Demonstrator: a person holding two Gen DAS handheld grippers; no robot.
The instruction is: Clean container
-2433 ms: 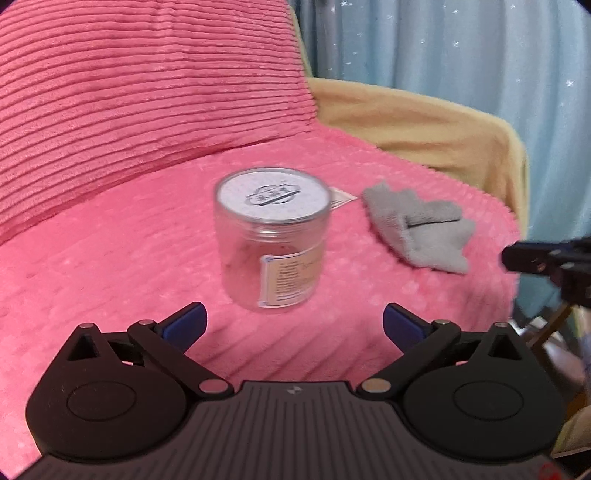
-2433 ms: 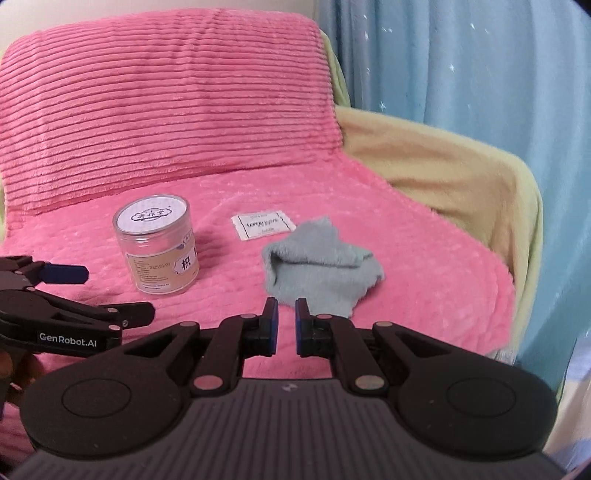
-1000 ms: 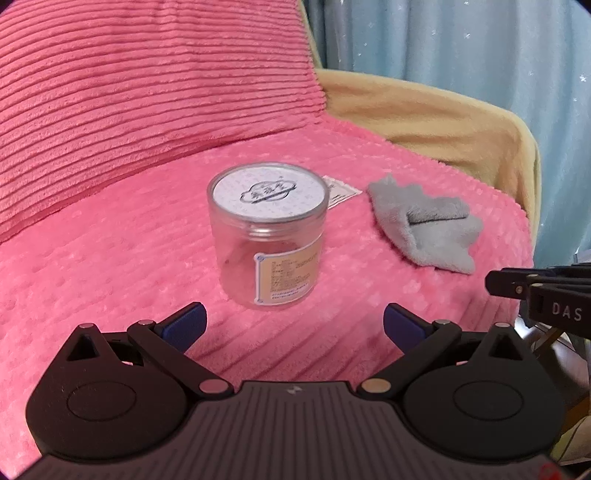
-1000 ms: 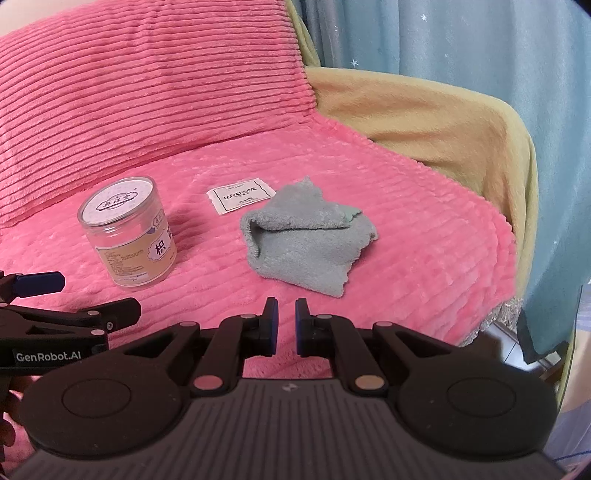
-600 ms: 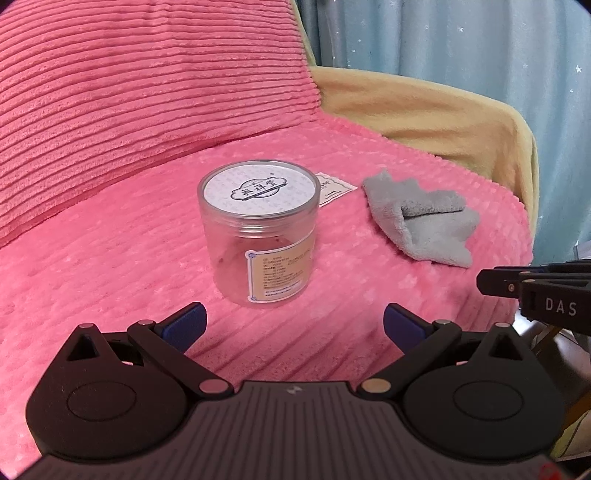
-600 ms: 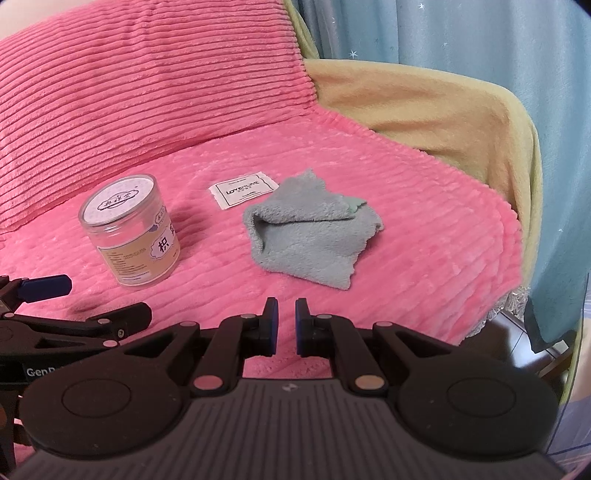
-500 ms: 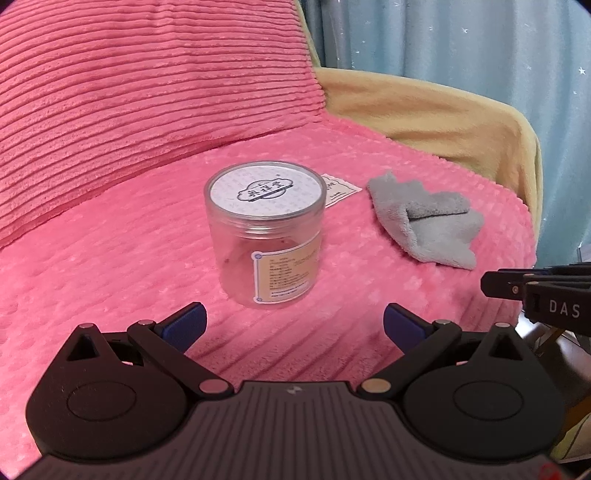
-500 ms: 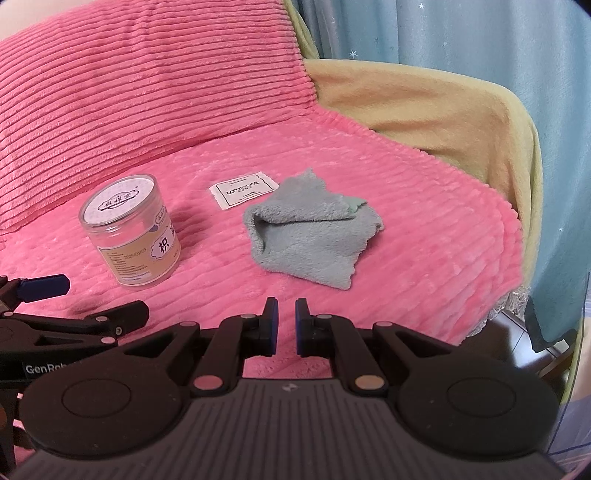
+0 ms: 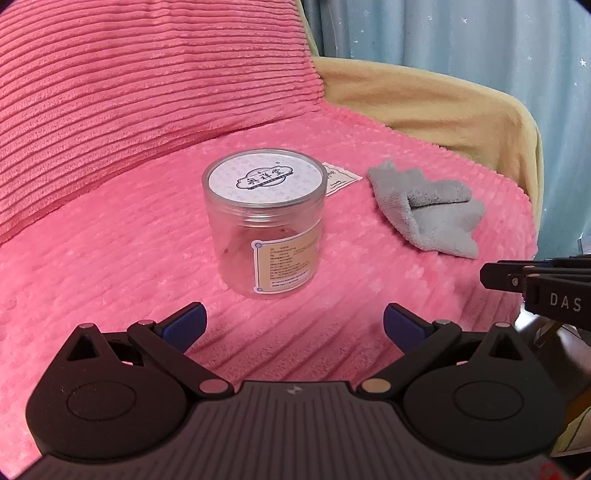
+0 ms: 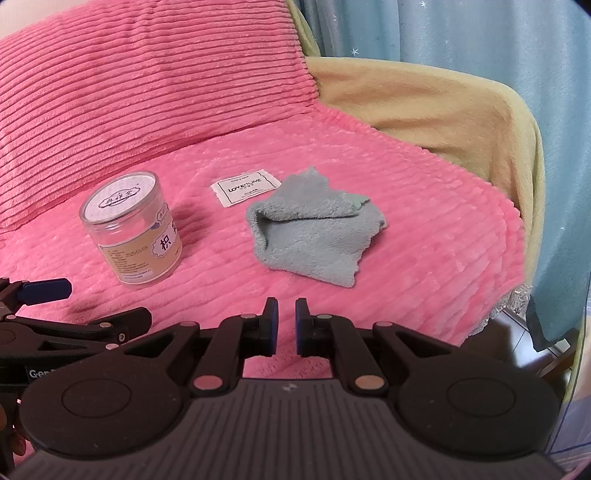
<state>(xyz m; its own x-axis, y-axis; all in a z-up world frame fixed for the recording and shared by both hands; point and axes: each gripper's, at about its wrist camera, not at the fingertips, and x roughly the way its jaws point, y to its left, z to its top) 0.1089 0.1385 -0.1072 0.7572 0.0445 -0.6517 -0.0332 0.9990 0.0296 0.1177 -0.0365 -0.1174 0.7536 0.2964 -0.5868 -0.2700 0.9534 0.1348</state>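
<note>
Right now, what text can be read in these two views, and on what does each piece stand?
"LOVEHOME": white tag on the pink blanket.
"DAS": right gripper body.
"Ge", cut off: left gripper body.
"枳" and "2025/01/09": jar side label.
Jar lid logo and label fine print: too small to read.

Both shots are evenly lit with soft daylight, looks like it's filtering through the blue curtain (image 9: 461,33); no harsh glare; the jar (image 10: 133,230) only throws a faint shadow on the pink blanket (image 10: 406,236); heavy fisheye bend plus dark corners at the edges; everything's pretty sharp.
</note>
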